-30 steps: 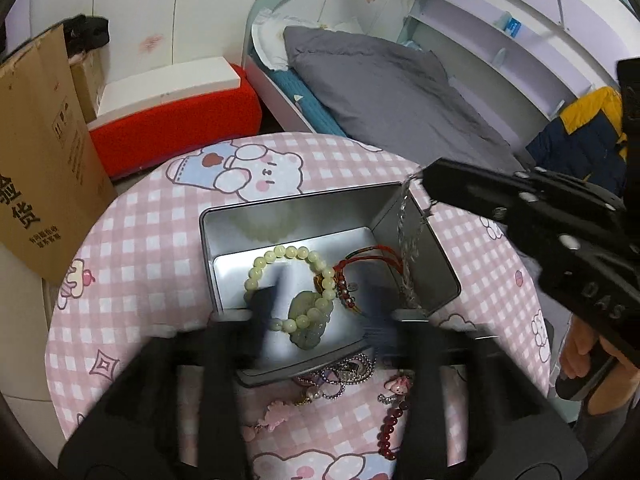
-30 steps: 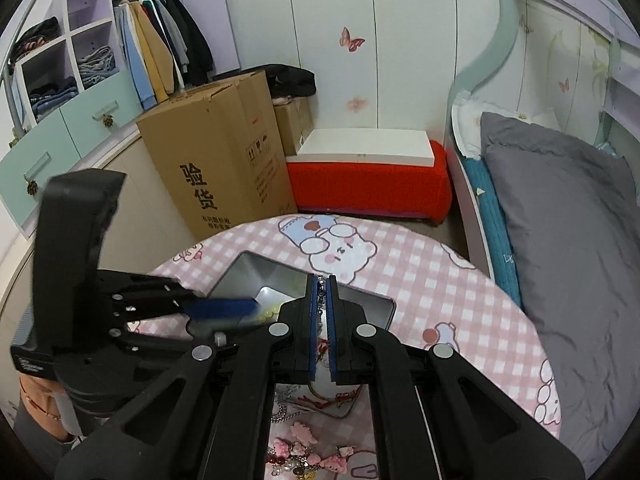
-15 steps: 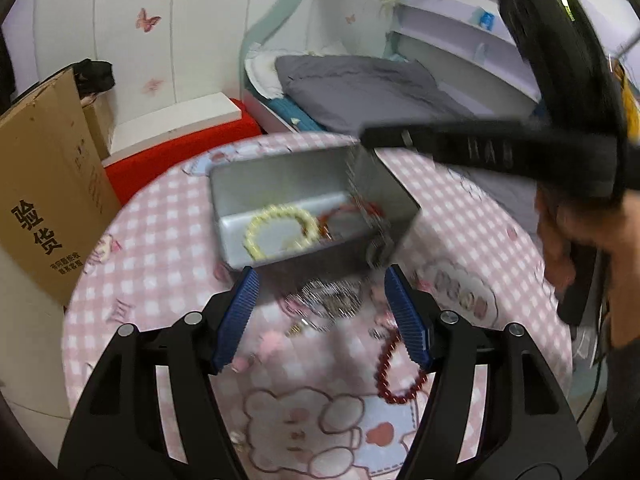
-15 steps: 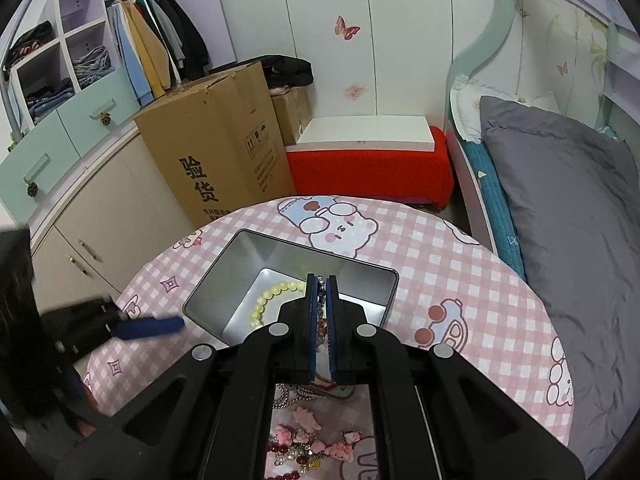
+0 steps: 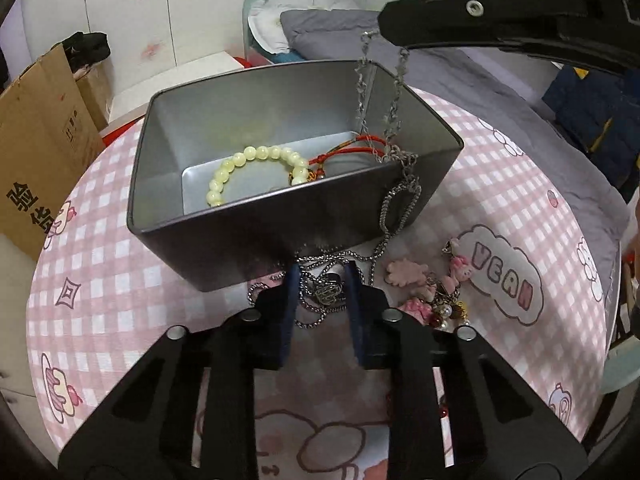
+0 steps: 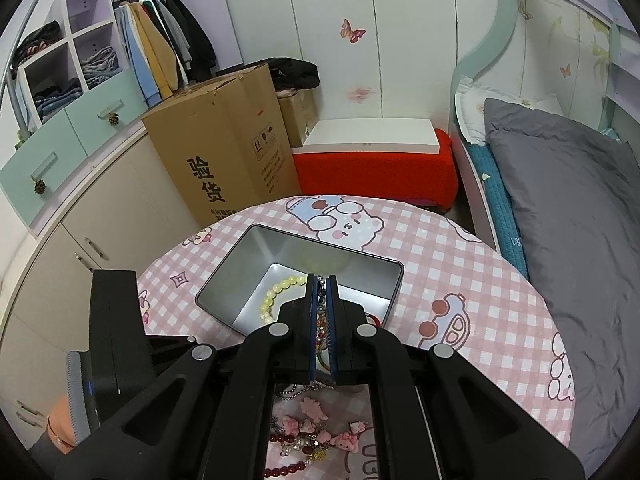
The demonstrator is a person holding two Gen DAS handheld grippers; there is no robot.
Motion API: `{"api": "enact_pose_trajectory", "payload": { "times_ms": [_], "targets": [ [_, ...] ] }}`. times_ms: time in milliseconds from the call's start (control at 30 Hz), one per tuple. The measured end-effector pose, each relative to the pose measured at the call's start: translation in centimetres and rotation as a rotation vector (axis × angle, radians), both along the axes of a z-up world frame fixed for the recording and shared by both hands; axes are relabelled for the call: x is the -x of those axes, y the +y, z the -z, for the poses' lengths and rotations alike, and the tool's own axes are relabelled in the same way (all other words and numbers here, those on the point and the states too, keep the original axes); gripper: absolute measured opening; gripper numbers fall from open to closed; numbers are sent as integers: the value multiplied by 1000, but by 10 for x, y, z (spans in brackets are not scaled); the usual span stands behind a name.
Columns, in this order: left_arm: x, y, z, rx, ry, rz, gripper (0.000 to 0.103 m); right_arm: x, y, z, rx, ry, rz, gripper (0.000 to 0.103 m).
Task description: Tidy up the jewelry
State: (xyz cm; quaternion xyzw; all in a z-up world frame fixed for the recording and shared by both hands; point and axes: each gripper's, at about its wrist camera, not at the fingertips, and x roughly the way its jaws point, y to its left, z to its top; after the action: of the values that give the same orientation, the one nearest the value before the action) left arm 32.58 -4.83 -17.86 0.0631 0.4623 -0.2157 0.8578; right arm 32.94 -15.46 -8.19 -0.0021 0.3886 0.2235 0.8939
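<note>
The right gripper (image 6: 321, 322) pinches the silver chain (image 5: 394, 200), lifting it toward the tin (image 5: 256, 216); the left gripper (image 5: 322, 312), fingers just narrowed, straddles its pooled tail without clearly pinching.

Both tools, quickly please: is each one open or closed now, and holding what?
Left tool: jaws just closing around the chain pile beside the tin; grip cannot be told.
Right tool: closed on a silver chain.
</note>
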Motion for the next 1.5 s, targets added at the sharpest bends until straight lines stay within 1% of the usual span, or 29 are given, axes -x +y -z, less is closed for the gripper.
{"api": "enact_pose_trajectory", "payload": {
  "times_ms": [67, 133, 167, 300, 433, 533, 633, 733, 867, 967, 1033, 1100, 1133, 1233, 1267, 1367, 1400, 1433, 1467, 1500],
  "targets": [
    [1, 2, -3, 7, -2, 3, 20, 1, 1, -1, 0, -1, -1, 3],
    [4, 7, -11, 34, -7, 5, 20, 1, 1, -2, -3, -3, -2, 3],
    [8, 12, -19, 62, -19, 9, 20, 2, 0, -3, -5, -4, -2, 3],
    [23, 22, -59, 131, -91, 20, 20, 4, -1, -7, -10, -12, -3, 3],
    [23, 31, -98, 188, -162, 3, 20, 6, -1, -11, -16, -19, 2, 3],
    [11, 35, -117, 206, -190, -22, 20, 6, -1, -12, -24, -23, 8, 3],
    [4, 37, -134, 234, -218, -26, 20, 5, -2, -15, -27, -32, 13, 3],
    [-2, 35, -149, 236, -257, -40, 20, 4, 0, -18, -30, -40, 12, 3],
    [-6, 35, -170, 258, -315, -47, 20, 2, 2, -24, -39, -59, 16, 3],
    [-7, 31, -184, 255, -353, -53, 20, 1, 1, -28, -49, -73, 23, 3],
    [-9, 28, -185, 250, -355, -49, 20, 0, 1, -31, -56, -79, 22, 3],
    [-13, 25, -174, 237, -319, -39, 20, -1, 2, -31, -57, -72, 15, 3],
    [-18, 23, -162, 216, -287, -41, 20, -1, 3, -30, -55, -69, 16, 3],
    [-30, 20, -134, 188, -209, -54, 21, -4, 4, -20, -57, -37, 14, 3],
    [-34, 18, -122, 173, -171, -53, 22, -4, 5, -17, -53, -28, 13, 3],
    [-44, 16, -97, 142, -93, -64, 22, -6, 6, -8, -42, -2, 18, 6],
    [-46, 15, -92, 134, -79, -68, 26, -7, 5, -6, -46, 7, 19, 6],
    [-47, 16, -87, 125, -67, -70, 32, -7, 5, -5, -49, 12, 21, 6],
    [-47, 18, -85, 118, -66, -79, 50, -6, 4, -5, -50, 16, 24, 11],
    [-47, 21, -84, 111, -75, -100, 58, -5, 1, -5, -50, 13, 33, 12]
  ]
}}
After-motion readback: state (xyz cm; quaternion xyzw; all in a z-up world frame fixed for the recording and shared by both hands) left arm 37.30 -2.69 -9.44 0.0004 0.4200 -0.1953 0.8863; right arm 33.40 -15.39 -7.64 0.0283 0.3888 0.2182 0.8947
